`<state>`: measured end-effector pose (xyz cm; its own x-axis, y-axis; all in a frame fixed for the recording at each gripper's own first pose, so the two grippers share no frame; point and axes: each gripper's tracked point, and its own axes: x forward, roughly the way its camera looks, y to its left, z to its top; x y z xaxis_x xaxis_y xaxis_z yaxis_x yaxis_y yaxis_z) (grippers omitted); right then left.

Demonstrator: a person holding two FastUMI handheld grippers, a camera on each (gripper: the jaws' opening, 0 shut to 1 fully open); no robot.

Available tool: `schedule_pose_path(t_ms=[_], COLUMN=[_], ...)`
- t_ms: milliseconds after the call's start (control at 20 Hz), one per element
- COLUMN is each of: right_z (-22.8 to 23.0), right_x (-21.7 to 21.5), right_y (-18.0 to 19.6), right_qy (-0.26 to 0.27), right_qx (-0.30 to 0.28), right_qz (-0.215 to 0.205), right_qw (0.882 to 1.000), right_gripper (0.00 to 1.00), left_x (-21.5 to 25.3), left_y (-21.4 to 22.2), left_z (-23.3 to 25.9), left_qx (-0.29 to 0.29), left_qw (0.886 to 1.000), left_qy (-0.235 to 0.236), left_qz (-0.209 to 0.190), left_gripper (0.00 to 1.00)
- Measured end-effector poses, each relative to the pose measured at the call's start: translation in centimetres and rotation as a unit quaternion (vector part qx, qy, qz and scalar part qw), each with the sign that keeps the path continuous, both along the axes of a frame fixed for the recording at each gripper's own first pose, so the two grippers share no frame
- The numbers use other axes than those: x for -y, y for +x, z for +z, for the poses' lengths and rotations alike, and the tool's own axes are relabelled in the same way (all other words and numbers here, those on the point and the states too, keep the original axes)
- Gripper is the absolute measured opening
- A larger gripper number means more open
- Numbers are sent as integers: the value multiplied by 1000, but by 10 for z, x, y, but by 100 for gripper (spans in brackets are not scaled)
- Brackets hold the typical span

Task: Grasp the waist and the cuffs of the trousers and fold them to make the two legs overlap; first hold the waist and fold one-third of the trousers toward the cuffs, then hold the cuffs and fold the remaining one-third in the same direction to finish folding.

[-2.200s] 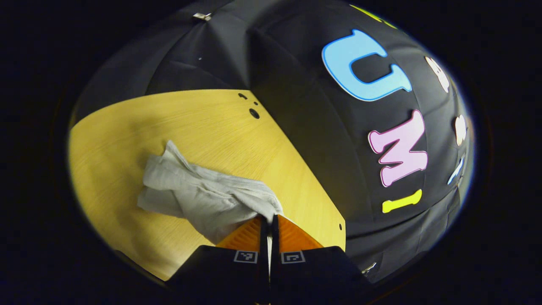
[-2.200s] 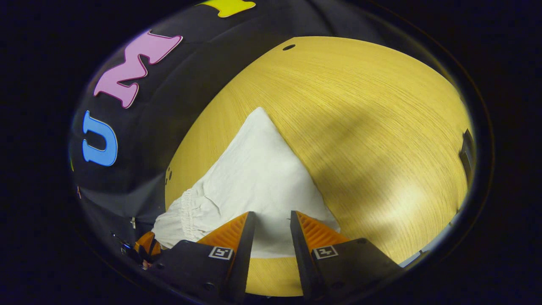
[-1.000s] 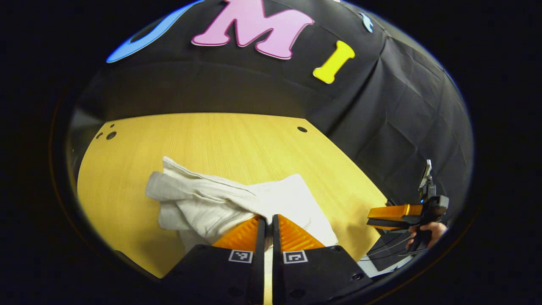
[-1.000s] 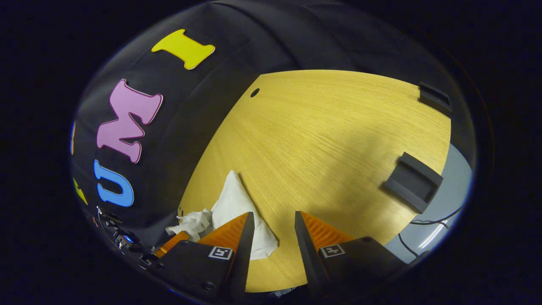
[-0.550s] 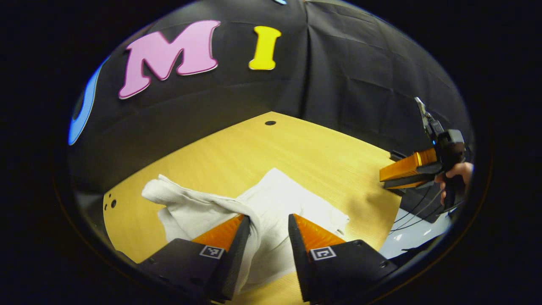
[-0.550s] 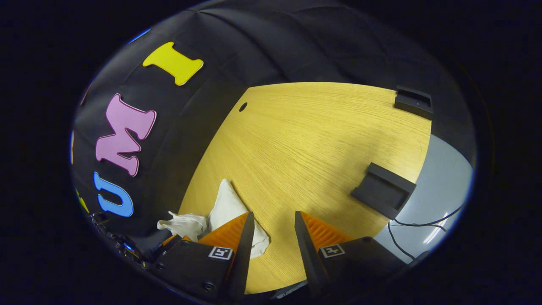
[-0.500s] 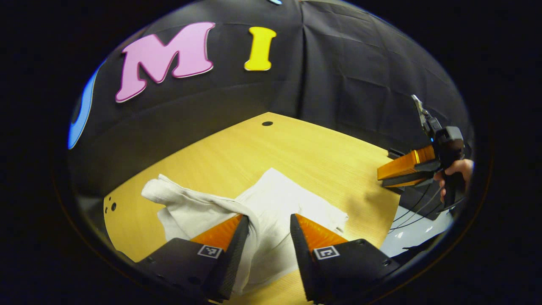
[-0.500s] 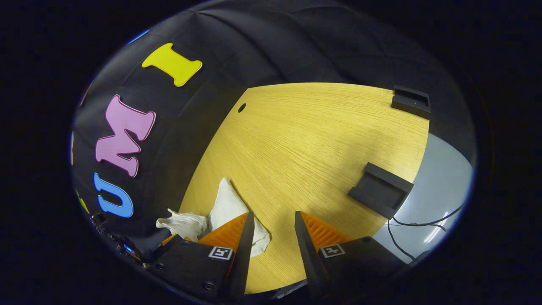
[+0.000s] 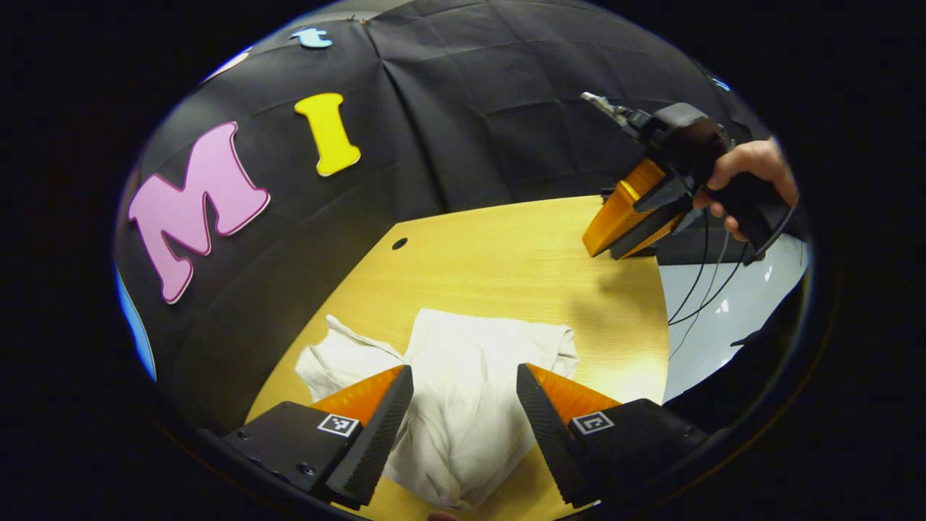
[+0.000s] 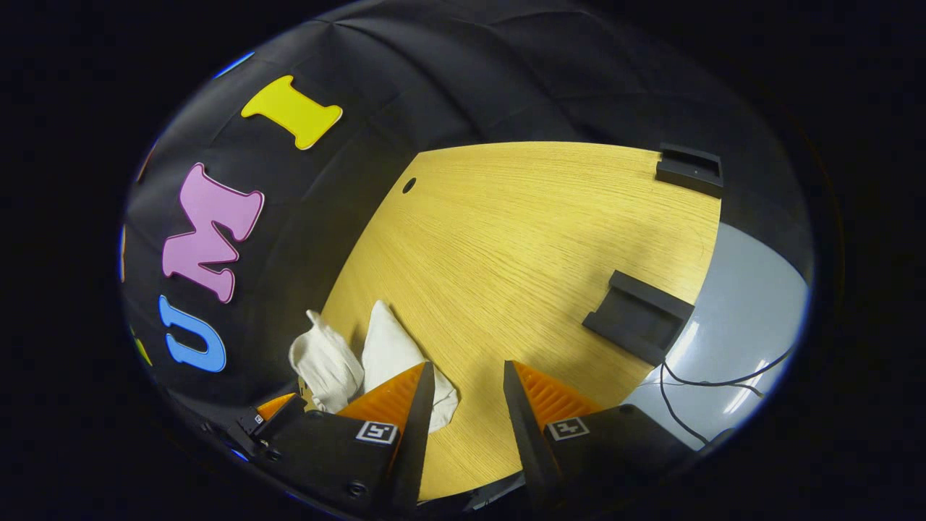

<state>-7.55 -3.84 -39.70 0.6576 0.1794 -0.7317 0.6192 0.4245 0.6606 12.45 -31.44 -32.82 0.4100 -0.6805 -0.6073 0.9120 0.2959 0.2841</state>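
White trousers (image 9: 470,383) lie bunched on the bench (image 9: 506,260); left tool (image 9: 463,405) wide above them; right tool (image 10: 466,405) wide, holding nothing.

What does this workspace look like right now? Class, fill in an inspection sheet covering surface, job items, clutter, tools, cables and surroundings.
Surface: wooden table, pale grain, with a small dark hole.
Job's things: white trousers lying folded and rumpled on the table, one loose end bunched at the side.
Clutter: two black holders at the table's far edge.
Grippers: left tool open above the trousers; right tool open, held off by a hand.
Cables: black cables hanging past the table edge.
Surroundings: black cloth wall; grey floor.
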Motion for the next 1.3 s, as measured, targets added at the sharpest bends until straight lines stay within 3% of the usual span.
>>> schedule_pose_path(t_ms=[100,300,400,700,1050,1300], right_z=[4,29,50,110,154,147], right_x=[-5,-22,-34,-72,-112,-151], right_y=[3,14,20,35,52,55], right_qy=[1,10,9,-5,-60,-51], right_qx=[7,44,78,164,209,200], right_qz=[4,23,40,95,171,219], right_qw=[1000,999,996,982,961,954], right_gripper=[60,60,60,60,59,60], left_x=[-2,-33,-57,-132,-180,-194], left_y=[1,22,35,51,31,11], left_z=[10,31,38,53,56,45], left_qx=[-13,-72,-94,-159,-199,-227], left_qw=[999,986,974,916,863,838], left_qy=[-17,-70,-97,-168,-207,-208], left_qz=[25,130,183,328,417,450], left_gripper=[92,91,92,92,92,91])
